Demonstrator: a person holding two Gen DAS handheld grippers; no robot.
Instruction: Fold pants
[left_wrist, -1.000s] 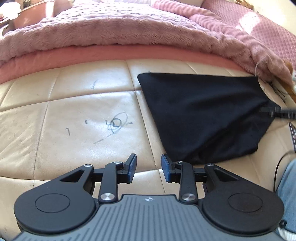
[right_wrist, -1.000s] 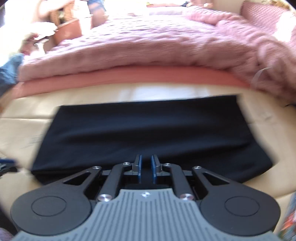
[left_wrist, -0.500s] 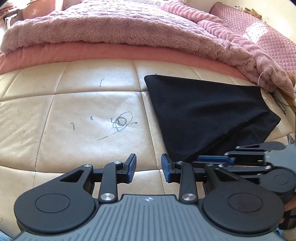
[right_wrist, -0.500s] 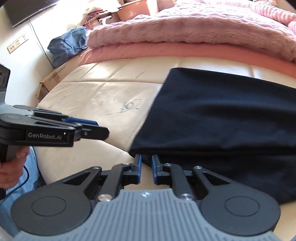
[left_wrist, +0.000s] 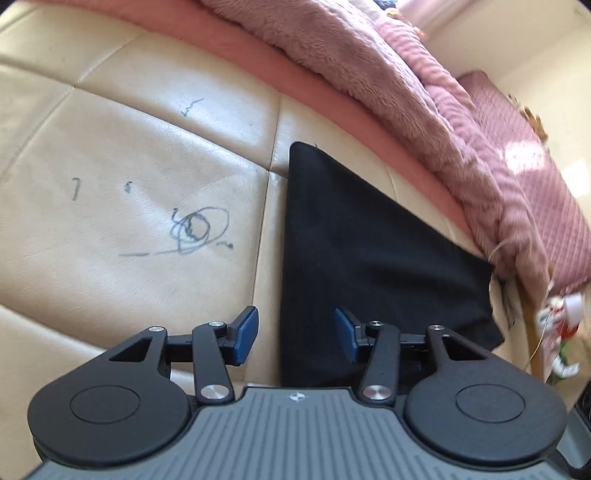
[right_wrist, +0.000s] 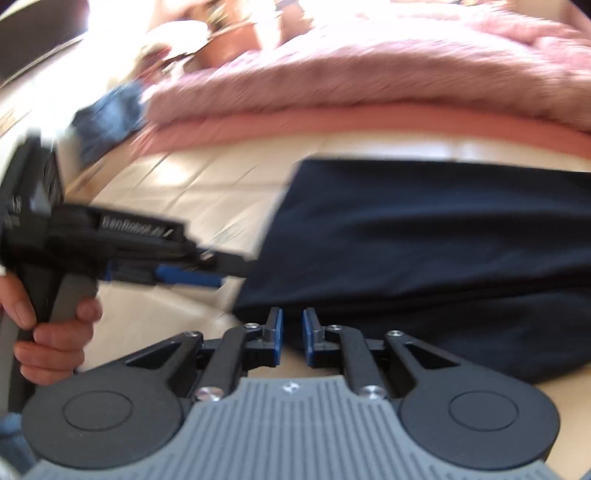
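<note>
The black pants lie folded flat on a cream leather surface. My left gripper is open, its fingers straddling the near left edge of the pants. In the right wrist view the pants fill the right half. My right gripper hovers at their near left corner with a narrow gap between its pads, holding nothing. The left gripper also shows in the right wrist view, held in a hand, reaching toward the pants' left edge.
A fluffy pink blanket over a pink sheet borders the far side. Pen scribbles mark the leather left of the pants. Blue cloth and clutter lie at the far left. Small objects hang at the right edge.
My left gripper has opened wider and moved close to the pants' left edge. My right gripper has stayed at the near left corner, and its view is now blurred by motion.
</note>
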